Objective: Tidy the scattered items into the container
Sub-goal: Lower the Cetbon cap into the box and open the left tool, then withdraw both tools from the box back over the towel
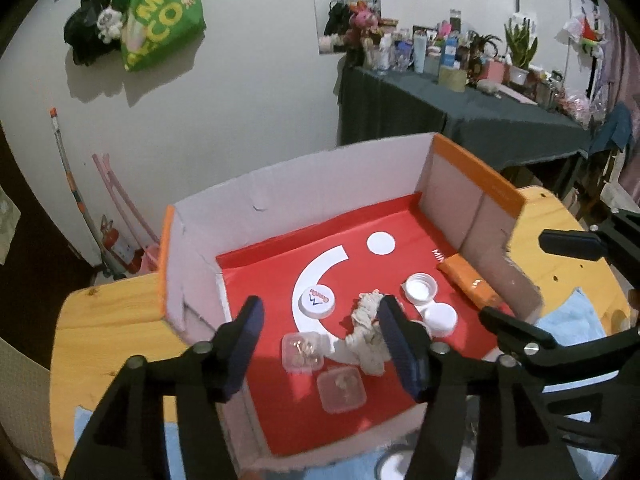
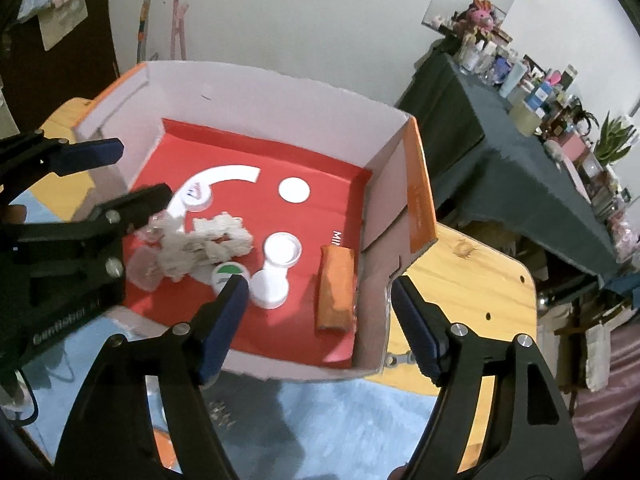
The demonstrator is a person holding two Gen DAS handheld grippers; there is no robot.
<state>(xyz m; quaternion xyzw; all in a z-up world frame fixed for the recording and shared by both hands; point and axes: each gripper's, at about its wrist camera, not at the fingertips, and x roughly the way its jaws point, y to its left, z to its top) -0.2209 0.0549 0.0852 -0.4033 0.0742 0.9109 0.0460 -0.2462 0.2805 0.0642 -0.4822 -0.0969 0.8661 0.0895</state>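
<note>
Both grippers, left gripper [image 1: 320, 344] and right gripper [image 2: 320, 316], hang spread and empty over the cardboard box [image 1: 280, 196], likely because their loads are dropped. Inside lie the crumpled cloth [image 1: 366, 330], white caps [image 1: 420, 288], clear tubs [image 1: 341, 390] and orange packet [image 2: 336, 288].

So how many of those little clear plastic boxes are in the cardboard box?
2. One clear box lies left of the crumpled white cloth; the other sits nearer the front edge. More could hide under the cloth.

box [image 1: 304, 184]: white walls, orange rim, red floor | packet [image 1: 468, 282]: orange | cloth [image 1: 366, 332]: cream | caps [image 1: 420, 289]: white
</note>
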